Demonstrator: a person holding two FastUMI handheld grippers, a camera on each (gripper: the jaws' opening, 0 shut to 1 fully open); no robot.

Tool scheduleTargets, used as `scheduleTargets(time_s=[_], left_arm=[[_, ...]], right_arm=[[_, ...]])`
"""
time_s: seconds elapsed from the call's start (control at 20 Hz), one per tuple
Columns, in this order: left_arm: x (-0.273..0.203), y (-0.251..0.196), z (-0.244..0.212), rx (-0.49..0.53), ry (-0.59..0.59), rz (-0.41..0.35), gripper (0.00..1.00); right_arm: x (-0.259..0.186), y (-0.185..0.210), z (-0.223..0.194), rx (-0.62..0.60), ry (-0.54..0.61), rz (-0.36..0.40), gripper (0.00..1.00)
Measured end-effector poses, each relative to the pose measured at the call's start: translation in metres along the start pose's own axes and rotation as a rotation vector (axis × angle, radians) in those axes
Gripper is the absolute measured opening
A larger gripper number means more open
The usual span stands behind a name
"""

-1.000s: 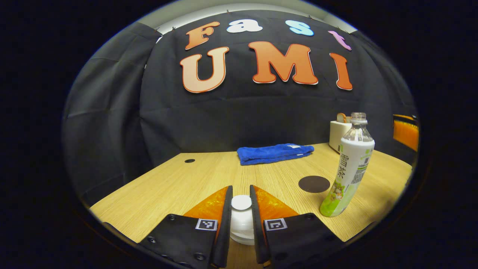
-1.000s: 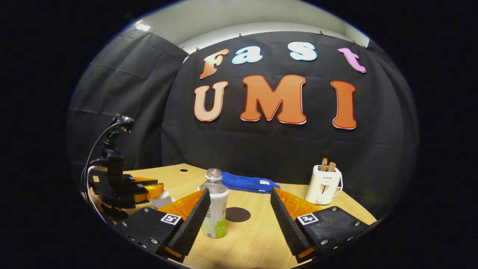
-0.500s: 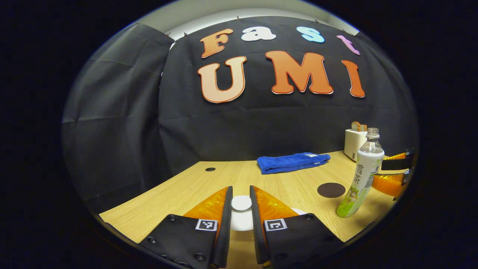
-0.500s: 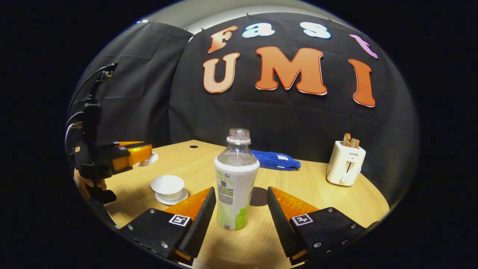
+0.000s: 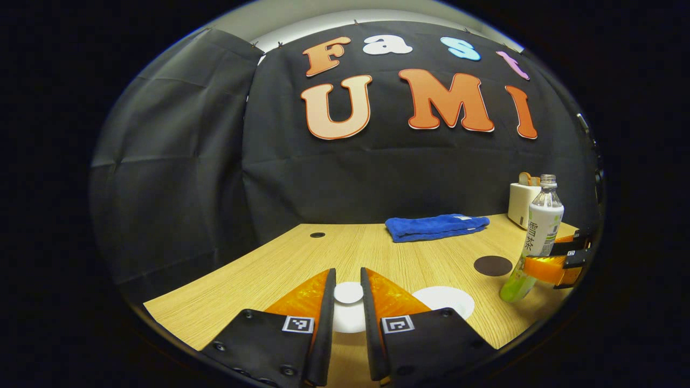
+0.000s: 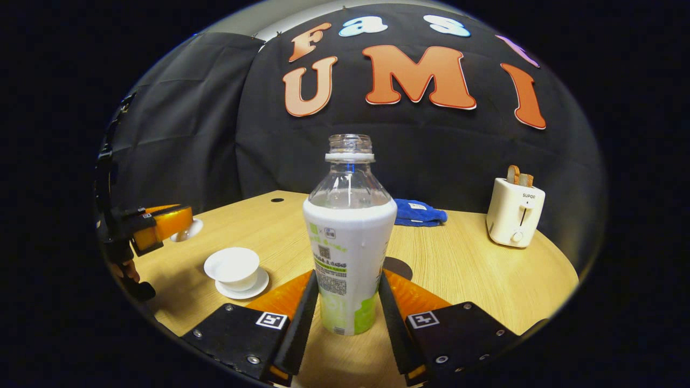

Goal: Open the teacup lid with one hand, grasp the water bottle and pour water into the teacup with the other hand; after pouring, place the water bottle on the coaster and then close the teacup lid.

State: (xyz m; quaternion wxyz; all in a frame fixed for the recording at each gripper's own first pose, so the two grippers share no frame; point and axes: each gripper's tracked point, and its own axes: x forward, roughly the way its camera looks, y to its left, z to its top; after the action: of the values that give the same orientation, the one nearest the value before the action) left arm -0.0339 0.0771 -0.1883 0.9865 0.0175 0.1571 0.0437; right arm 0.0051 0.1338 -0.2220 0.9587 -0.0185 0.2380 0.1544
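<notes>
Compared with one second earlier, the left gripper (image 5: 347, 302) had lifted the lid (image 5: 348, 292) off the teacup (image 6: 233, 268) and carried it to the side, and the right gripper (image 6: 347, 302) had advanced until its fingers closed against the water bottle (image 6: 349, 237).

Nearest in the right gripper view, the bottle stood upright on the table (image 6: 474, 269), both fingers pressing its lower body, with its open mouth at the top. The left gripper pinched the white knob of the lid between its two fingers, above the table.

The teacup, open on its saucer (image 6: 245, 288), lay to the left of the bottle and near it. So the pour, in my judgement, needs the bottle to go left and tilt its long axis toward the cup.

Behind the bottle the dark coaster (image 6: 398, 265) was partly hidden. Farther back lay a blue towel (image 6: 419, 212) and a white toaster (image 6: 515, 212) marked "SUPOR". The bottle label carried Chinese characters, seen in the left gripper view.
</notes>
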Motion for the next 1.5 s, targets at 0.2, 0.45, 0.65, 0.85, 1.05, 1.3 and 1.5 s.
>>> scheduleTargets(time_s=[0.2, 0.45, 0.65, 0.85, 1.05, 1.3, 1.5], left_arm=[[0.002, 0.003, -0.007, -0.015, 0.015, -0.005, 0.31], [0.001, 0.007, -0.012, -0.007, 0.024, -0.011, 0.31], [-0.003, 0.016, -0.009, 0.008, 0.012, -0.002, 0.31], [-0.007, 0.018, -0.01, 0.0, 0.015, -0.011, 0.31], [-0.011, 0.023, -0.007, 0.005, 0.004, -0.021, 0.32], [-0.012, 0.031, -0.01, -0.001, 0.009, -0.02, 0.31], [-0.015, 0.034, -0.016, 0.004, 0.017, -0.026, 0.31]], right_arm=[[0.0, 0.0, 0.018, -0.053, -0.027, 0.0, 0.64], [0.001, -0.004, 0.021, -0.275, 0.015, -0.029, 0.64], [0.002, -0.008, 0.03, -0.499, -0.002, -0.094, 0.64], [0.007, -0.005, 0.039, -0.649, -0.031, -0.112, 0.64], [0.009, -0.004, 0.046, -0.852, -0.054, -0.156, 0.64], [0.009, 0.004, 0.045, -1.053, -0.074, -0.174, 0.64], [0.011, 0.014, 0.048, -1.207, -0.108, -0.182, 0.64]])
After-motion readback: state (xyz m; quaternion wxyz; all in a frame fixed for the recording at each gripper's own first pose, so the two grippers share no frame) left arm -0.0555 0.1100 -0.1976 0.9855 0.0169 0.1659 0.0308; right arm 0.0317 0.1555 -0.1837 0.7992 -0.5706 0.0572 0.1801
